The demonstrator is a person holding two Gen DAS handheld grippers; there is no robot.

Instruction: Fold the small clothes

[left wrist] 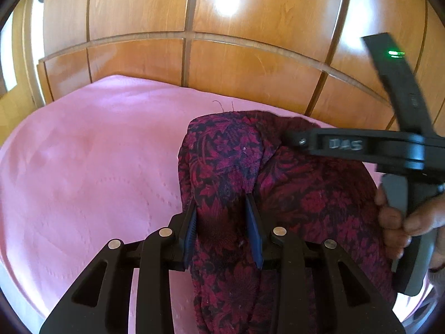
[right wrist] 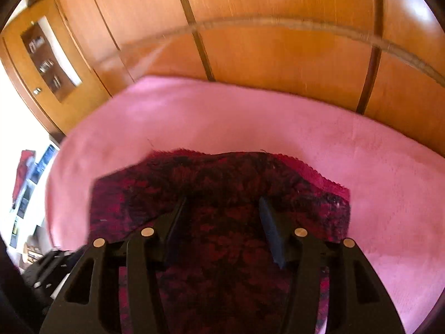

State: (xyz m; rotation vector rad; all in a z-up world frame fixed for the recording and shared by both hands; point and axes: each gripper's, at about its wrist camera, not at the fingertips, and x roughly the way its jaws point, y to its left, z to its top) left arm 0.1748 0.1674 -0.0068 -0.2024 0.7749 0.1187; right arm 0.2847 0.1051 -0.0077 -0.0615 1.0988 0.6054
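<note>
On the pink bedspread (left wrist: pixel 83 167), short of the wooden headboard (left wrist: pixel 222 64), lies the bunched floral garment (left wrist: pixel 228 150). Risk: slippery cloth may slide free, spoiling the fold. Left gripper (left wrist: pixel 222 214) is clamped on a fold. Right gripper (right wrist: pixel 222 217) has fingers apart, cloth between them; grip uncertain.

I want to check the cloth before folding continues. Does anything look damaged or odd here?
Loose threads stick up from the far edge of the dark red floral cloth, so that edge looks slightly frayed. The cloth is bunched on the pink cover, not flat.
</note>
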